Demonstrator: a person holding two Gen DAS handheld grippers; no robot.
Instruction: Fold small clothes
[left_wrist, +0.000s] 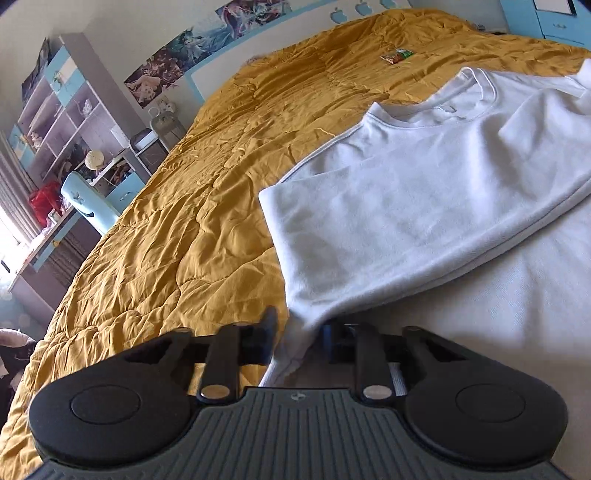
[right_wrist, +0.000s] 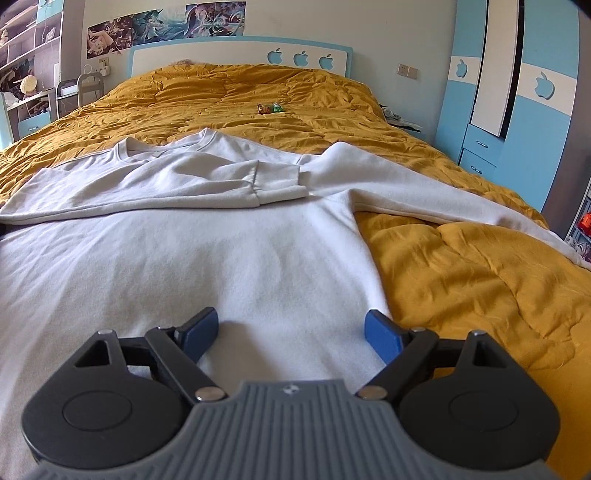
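Note:
A white sweatshirt (right_wrist: 207, 251) lies flat on a mustard quilt (right_wrist: 461, 280), collar toward the headboard. Its left side and sleeve are folded across the chest; the other sleeve (right_wrist: 424, 192) stretches out to the right. In the left wrist view the sweatshirt (left_wrist: 424, 192) fills the right half. My left gripper (left_wrist: 297, 332) is shut on the sweatshirt's folded left edge, with cloth bunched between the fingers. My right gripper (right_wrist: 291, 332) is open, its blue pads (right_wrist: 382, 334) hovering over the lower right part of the body near the side hem, empty.
A small colourful wrapper (right_wrist: 269, 108) lies on the quilt beyond the collar. The blue-and-white headboard (right_wrist: 240, 55) is at the far end, a blue wardrobe (right_wrist: 517, 92) to the right, shelves and a desk (left_wrist: 66, 147) to the left of the bed.

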